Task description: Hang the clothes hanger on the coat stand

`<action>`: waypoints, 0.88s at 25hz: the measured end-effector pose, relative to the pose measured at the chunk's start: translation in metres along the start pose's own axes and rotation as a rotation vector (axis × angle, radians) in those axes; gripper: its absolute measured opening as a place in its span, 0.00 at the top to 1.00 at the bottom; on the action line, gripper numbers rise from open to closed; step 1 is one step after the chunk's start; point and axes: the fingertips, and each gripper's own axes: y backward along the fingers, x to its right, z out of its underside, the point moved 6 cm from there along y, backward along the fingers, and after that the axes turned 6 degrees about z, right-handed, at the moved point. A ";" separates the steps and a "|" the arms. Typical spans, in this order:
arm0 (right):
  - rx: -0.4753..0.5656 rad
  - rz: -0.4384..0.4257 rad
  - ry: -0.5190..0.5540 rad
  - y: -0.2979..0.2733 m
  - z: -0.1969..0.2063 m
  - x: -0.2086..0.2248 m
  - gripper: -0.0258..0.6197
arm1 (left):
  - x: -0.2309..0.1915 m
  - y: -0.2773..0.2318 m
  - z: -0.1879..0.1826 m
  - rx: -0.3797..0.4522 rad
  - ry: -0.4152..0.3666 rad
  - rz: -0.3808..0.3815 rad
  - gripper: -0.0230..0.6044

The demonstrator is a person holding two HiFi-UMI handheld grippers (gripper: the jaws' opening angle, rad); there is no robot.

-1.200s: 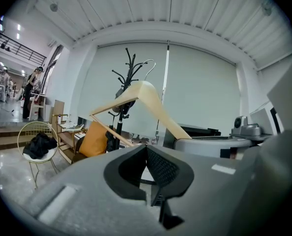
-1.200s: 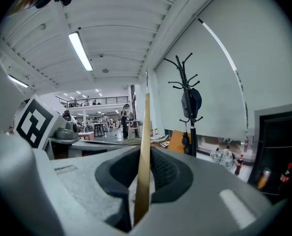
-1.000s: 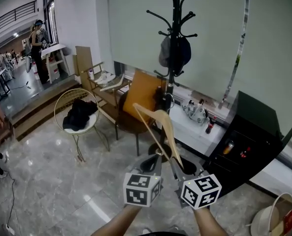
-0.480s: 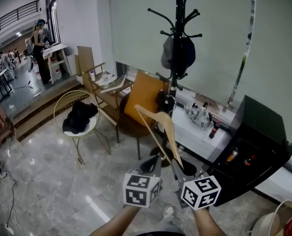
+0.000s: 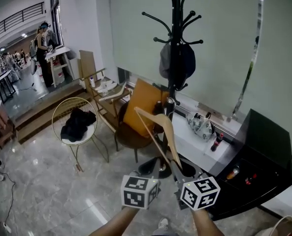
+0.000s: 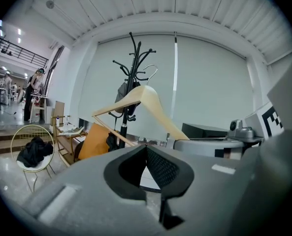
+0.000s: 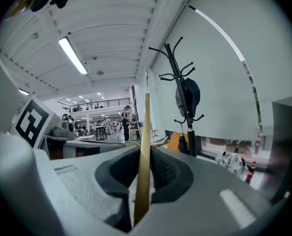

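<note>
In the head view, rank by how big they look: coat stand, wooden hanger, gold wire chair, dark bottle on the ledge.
1. the coat stand, by far the largest
2. the gold wire chair and the wooden hanger look about alike; the hanger is nearer the camera, so I won't rank them
3. the dark bottle, smallest

One clothes hanger [image 5: 169,134], one coat stand [image 5: 176,28] and two tools, the left tool [image 5: 156,167] and the right tool [image 5: 178,168], share a room with three chairs: a wire chair [image 5: 84,135], an orange-backed chair [image 5: 143,100], a wooden chair [image 5: 102,95].
</note>
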 end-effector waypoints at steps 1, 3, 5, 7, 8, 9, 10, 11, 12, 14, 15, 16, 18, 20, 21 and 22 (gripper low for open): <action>0.000 -0.008 0.002 -0.006 -0.005 0.008 0.88 | -0.001 -0.009 -0.004 0.001 0.001 -0.006 0.96; -0.001 -0.023 0.007 -0.018 -0.014 0.021 0.88 | -0.003 -0.025 -0.014 0.004 0.001 -0.017 0.96; -0.001 -0.040 0.013 -0.028 -0.023 0.032 0.88 | -0.004 -0.040 -0.022 0.008 -0.001 -0.027 0.96; 0.000 -0.059 0.024 -0.038 -0.030 0.044 0.88 | -0.004 -0.054 -0.029 0.014 -0.004 -0.038 0.96; 0.003 -0.069 0.030 -0.042 -0.034 0.050 0.88 | -0.006 -0.062 -0.032 0.019 -0.005 -0.044 0.96; 0.005 -0.078 0.035 -0.047 -0.038 0.055 0.88 | -0.007 -0.069 -0.034 0.023 -0.007 -0.050 0.96; 0.008 -0.087 0.040 -0.052 -0.041 0.061 0.88 | -0.008 -0.076 -0.037 0.027 -0.010 -0.056 0.96; 0.010 -0.095 0.044 -0.057 -0.045 0.066 0.88 | -0.009 -0.083 -0.039 0.029 -0.012 -0.062 0.96; 0.012 -0.102 0.047 -0.062 -0.049 0.071 0.88 | -0.011 -0.089 -0.042 0.030 -0.015 -0.069 0.96; 0.014 -0.118 0.048 -0.072 -0.056 0.079 0.88 | -0.015 -0.099 -0.049 0.037 -0.020 -0.089 0.96; 0.016 -0.128 0.047 -0.076 -0.059 0.082 0.88 | -0.018 -0.102 -0.052 0.041 -0.020 -0.098 0.96; 0.017 -0.140 0.045 -0.080 -0.063 0.084 0.88 | -0.019 -0.105 -0.056 0.045 -0.018 -0.105 0.96; 0.021 -0.161 0.047 -0.086 -0.069 0.088 0.88 | -0.020 -0.109 -0.062 0.047 -0.012 -0.112 0.96; 0.025 -0.171 0.051 -0.091 -0.075 0.093 0.88 | -0.022 -0.114 -0.067 0.044 -0.011 -0.116 0.96; 0.028 -0.174 0.052 -0.094 -0.078 0.095 0.88 | -0.023 -0.115 -0.069 0.045 -0.012 -0.119 0.96; 0.030 -0.178 0.050 -0.096 -0.081 0.096 0.88 | -0.026 -0.117 -0.071 0.046 -0.012 -0.122 0.96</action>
